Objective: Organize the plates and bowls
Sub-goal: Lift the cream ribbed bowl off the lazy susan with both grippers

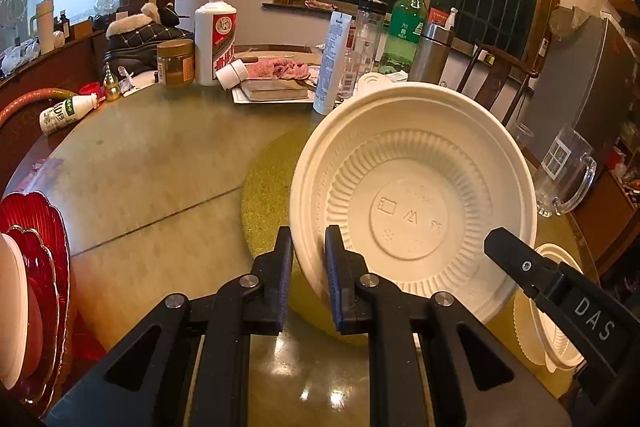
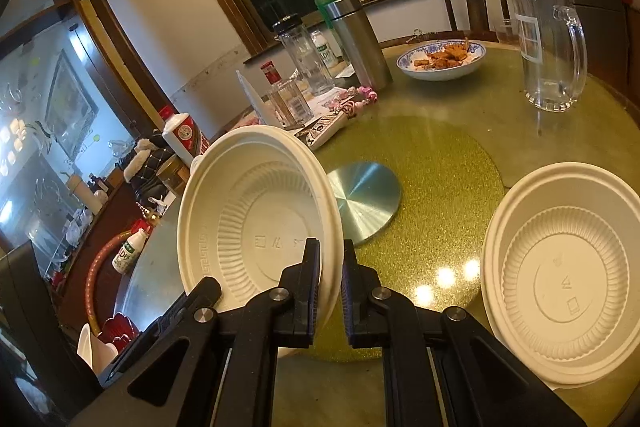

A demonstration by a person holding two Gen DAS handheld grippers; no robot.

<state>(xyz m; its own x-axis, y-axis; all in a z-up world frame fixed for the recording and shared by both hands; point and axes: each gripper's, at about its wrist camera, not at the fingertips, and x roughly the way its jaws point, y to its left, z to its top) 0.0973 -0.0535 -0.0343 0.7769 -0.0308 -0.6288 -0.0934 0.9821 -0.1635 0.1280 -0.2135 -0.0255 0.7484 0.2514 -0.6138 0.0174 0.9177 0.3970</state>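
Observation:
A white disposable bowl (image 1: 416, 195) hangs tilted above the round table, its ribbed inside turned toward both cameras. My left gripper (image 1: 308, 235) is shut on the bowl's lower left rim. In the right wrist view my right gripper (image 2: 330, 247) is shut on the opposite rim of the same bowl (image 2: 256, 211). Each gripper shows in the other's view: the right gripper (image 1: 504, 243) at the bowl's right edge, the left gripper (image 2: 200, 291) at its lower left. A second white bowl (image 2: 560, 267) lies flat on the table to the right, also seen as the second bowl (image 1: 556, 307) under the right gripper.
Red scalloped plates (image 1: 36, 267) with a white dish stand at the table's left edge. A glass mug (image 2: 548, 55), a blue-patterned dish of food (image 2: 440, 59) and a metal disc (image 2: 364, 203) sit beyond. Bottles, jars and a book (image 1: 276, 91) crowd the far side.

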